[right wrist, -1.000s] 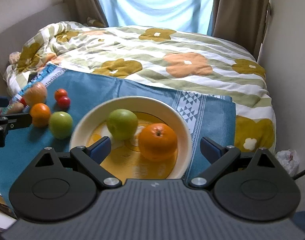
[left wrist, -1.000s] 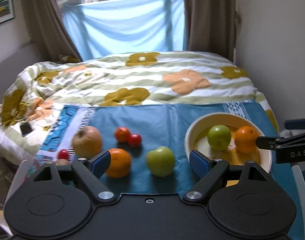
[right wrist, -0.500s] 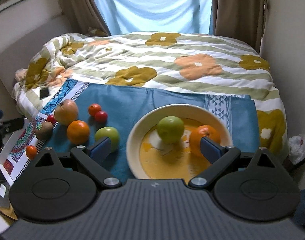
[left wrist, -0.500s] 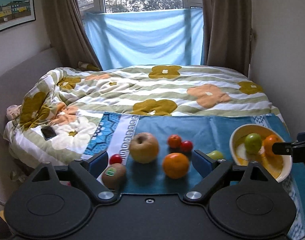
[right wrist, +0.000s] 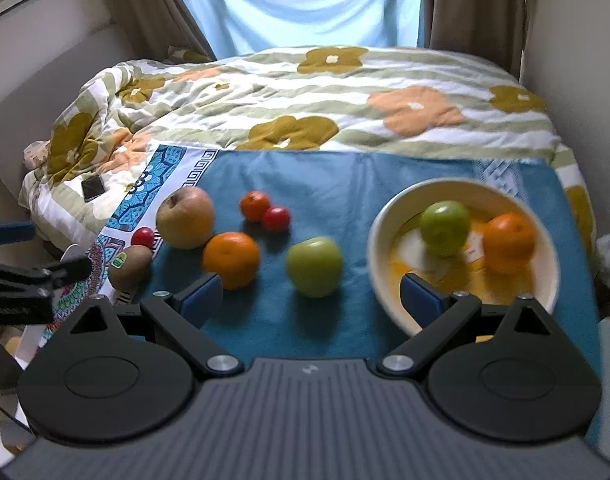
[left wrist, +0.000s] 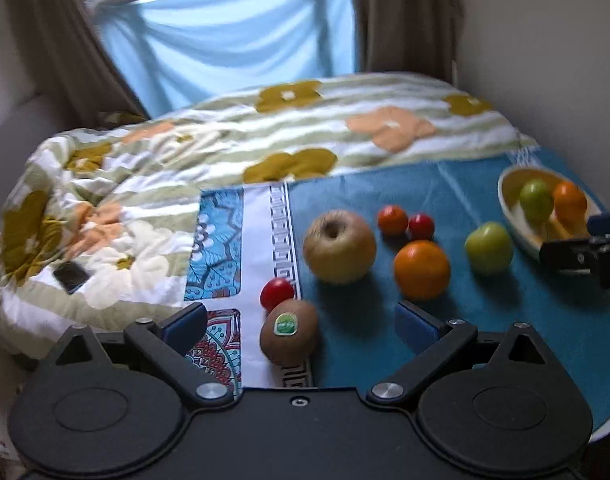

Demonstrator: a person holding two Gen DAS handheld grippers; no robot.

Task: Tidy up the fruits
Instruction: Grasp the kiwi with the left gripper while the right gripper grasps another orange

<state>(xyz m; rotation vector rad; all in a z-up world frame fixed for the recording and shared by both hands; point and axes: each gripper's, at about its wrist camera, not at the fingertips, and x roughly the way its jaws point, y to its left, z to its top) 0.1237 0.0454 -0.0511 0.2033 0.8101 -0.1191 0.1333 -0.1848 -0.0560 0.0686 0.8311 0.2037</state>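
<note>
Left wrist view is looking out past the left gripper (left wrist: 301,322), whose jaws are opening wide with nothing pressed between the pads, though a kiwi (left wrist: 289,331) with a green sticker is lying in the gap just ahead of them on the white patterned edge of the cloth. Just beyond the kiwi a small red tomato (left wrist: 277,292) is sitting, almost touching it. Farther on, lying on the blue cloth (left wrist: 357,184), are a large tan apple (left wrist: 339,247), an orange (left wrist: 421,269) and a green apple (left wrist: 488,247), with two more small tomatoes (left wrist: 405,222) side by side behind them. At the far right a cream bowl (left wrist: 509,204) is holding a second green apple (left wrist: 536,200) and a second orange (left wrist: 569,202). Right wrist view is showing the right gripper (right wrist: 311,300) with its jaws standing apart and gripping nothing, hanging above the cloth between the loose orange and the bowl, with the loose green apple just ahead. Beyond everything a flowered duvet (right wrist: 305,96) is covering the bed, a dark phone (right wrist: 93,188) is lying on it at the left, and brown curtains (right wrist: 465,4) are framing a pale blue sheet over the window.
</note>
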